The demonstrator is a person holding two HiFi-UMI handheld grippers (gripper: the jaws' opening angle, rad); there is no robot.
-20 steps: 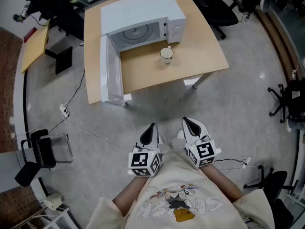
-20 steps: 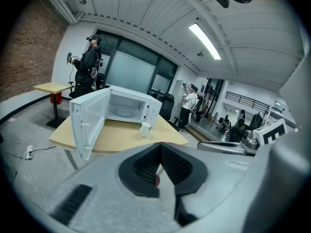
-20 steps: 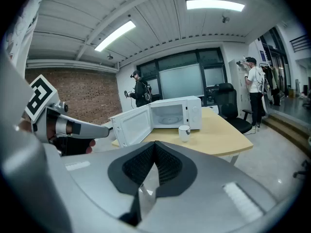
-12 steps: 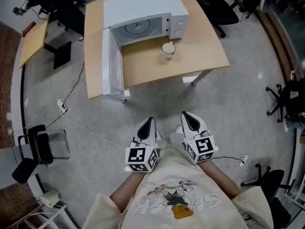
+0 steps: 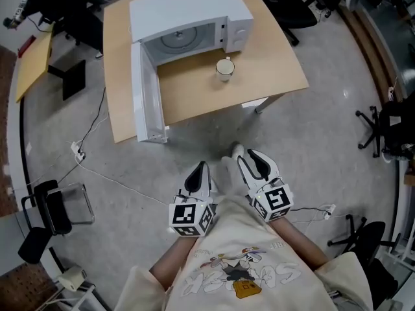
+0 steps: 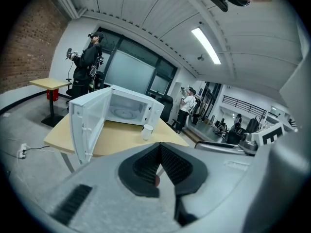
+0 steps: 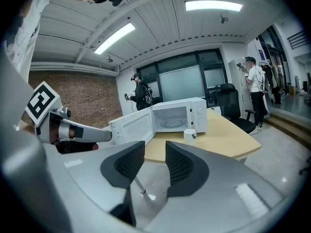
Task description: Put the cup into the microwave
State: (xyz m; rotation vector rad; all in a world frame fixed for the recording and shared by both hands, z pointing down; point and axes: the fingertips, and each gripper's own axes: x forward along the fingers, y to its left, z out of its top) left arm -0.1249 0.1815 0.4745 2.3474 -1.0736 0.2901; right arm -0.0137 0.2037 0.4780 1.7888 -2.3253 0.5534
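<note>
A white cup (image 5: 225,68) stands on the wooden table (image 5: 266,76), just in front of the white microwave (image 5: 188,8). The microwave's door (image 5: 146,92) hangs wide open to the left. Both grippers are held close to the person's body over the floor, well short of the table. My left gripper (image 5: 201,169) has its jaws meeting at the tips with nothing in them (image 6: 159,149). The jaws of my right gripper (image 5: 254,164) stand a little apart and are empty (image 7: 154,152). The cup (image 7: 189,134) shows far ahead in both gripper views (image 6: 147,130).
Grey floor lies between me and the table, with a white cable (image 5: 110,180) and a power strip (image 5: 76,151) at the left. Black office chairs (image 5: 295,8) stand behind and to the right. A second small table (image 5: 32,67) is at the far left. People stand in the background.
The person's shoe has come forward between the two grippers and the view has shifted slightly. Both grippers keep their pose near the body; the cup and microwave have not moved.
</note>
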